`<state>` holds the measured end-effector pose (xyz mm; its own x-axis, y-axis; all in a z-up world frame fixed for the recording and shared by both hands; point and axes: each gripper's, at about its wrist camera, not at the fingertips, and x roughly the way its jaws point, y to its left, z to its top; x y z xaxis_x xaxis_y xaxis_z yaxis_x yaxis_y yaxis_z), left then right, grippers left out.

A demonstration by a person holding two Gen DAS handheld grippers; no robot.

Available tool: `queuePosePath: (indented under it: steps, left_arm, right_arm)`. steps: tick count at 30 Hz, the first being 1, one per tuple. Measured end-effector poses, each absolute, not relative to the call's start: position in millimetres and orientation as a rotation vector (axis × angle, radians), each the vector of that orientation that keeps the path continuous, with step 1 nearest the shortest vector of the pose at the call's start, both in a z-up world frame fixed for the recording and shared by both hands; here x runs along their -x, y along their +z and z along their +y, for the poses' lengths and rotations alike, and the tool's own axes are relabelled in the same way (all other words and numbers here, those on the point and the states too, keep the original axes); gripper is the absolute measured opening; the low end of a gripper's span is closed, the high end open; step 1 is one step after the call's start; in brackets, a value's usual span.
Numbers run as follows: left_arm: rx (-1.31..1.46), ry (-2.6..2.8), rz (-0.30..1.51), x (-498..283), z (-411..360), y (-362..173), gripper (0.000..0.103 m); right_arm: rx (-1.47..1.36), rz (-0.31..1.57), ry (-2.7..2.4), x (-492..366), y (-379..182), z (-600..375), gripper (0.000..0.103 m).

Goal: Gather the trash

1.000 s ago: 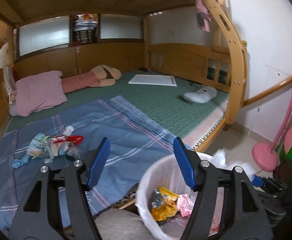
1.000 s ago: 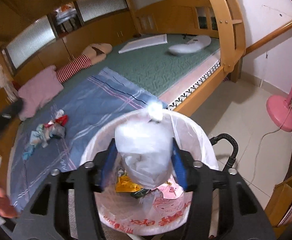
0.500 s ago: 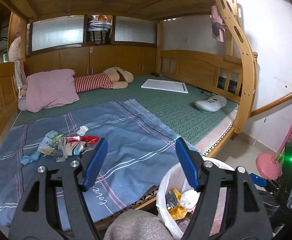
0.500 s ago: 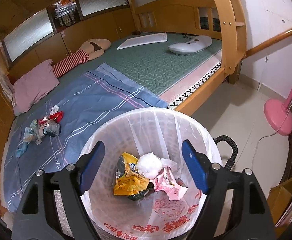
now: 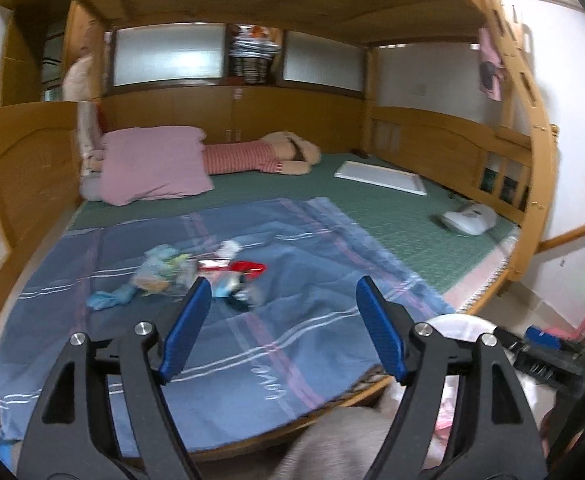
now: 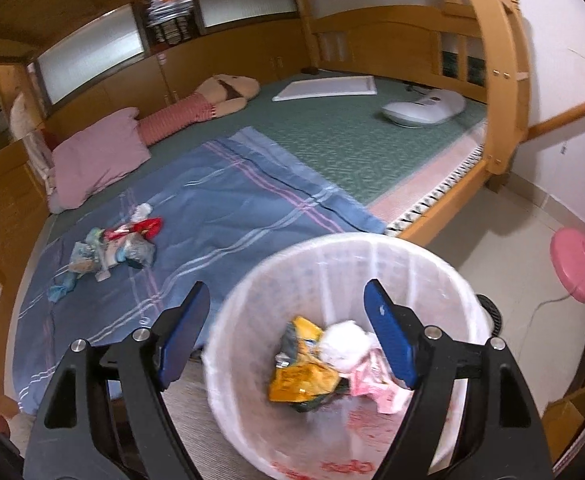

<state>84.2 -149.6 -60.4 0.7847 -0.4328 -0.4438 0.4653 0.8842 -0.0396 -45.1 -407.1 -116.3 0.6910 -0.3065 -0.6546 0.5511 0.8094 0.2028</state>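
Blue-padded left gripper [image 5: 280,320] was opening, fingers spread and empty, facing crumpled wrapper trash [image 5: 196,276] on the blue striped blanket [image 5: 292,332]; right gripper [image 6: 284,332], fingers spread, hovered over the white-lined bin [image 6: 372,252].

Both wrist views look down across the blue blanket [image 5: 252,320]; the right sits above the bin [image 6: 432,264].

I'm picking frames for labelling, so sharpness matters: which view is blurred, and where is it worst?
Left wrist view: motion blur smears the trash pile on the blue blanket; wrappers unreadable. Right wrist view: the pile is sharper, the white bin rim slightly soft. Both show fisheye bending at the edges.
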Motion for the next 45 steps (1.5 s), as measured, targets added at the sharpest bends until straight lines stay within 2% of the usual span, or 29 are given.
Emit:
queuePosePath:
  steps: [13,26,37,39,40,41,43,45]
  left_arm:
    - [-0.022,-0.194,0.506,-136,-26,-76,0.079]
    - [-0.004,-0.038,0.583,-186,26,-105,0.081]
    - [0.013,0.015,0.629,-217,45,-123,0.083]
    - [0.016,0.020,0.636,-221,47,-125,0.083]
    - [0.021,0.022,0.640,-222,47,-126,0.083]
    - [0.023,0.023,0.643,-223,48,-127,0.083]
    - [0.026,0.022,0.650,-224,48,-128,0.083]
    - [0.025,0.018,0.650,-224,45,-129,0.083]
  right_arm:
    - [-0.356,0.728,-0.192,-87,-125,-342,0.080]
    - [-0.207,0.979,0.056,-279,-208,-295,0.081]
    - [-0.131,1.122,0.056,-350,-263,-281,0.081]
    - [-0.123,1.135,0.023,-356,-269,-283,0.073]
    - [-0.137,1.146,0.011,-358,-271,-286,0.061]
    - [-0.157,1.159,0.010,-360,-274,-289,0.053]
    - [-0.204,1.174,0.003,-357,-276,-298,0.047]
    - [-0.211,1.167,-0.002,-352,-272,-301,0.045]
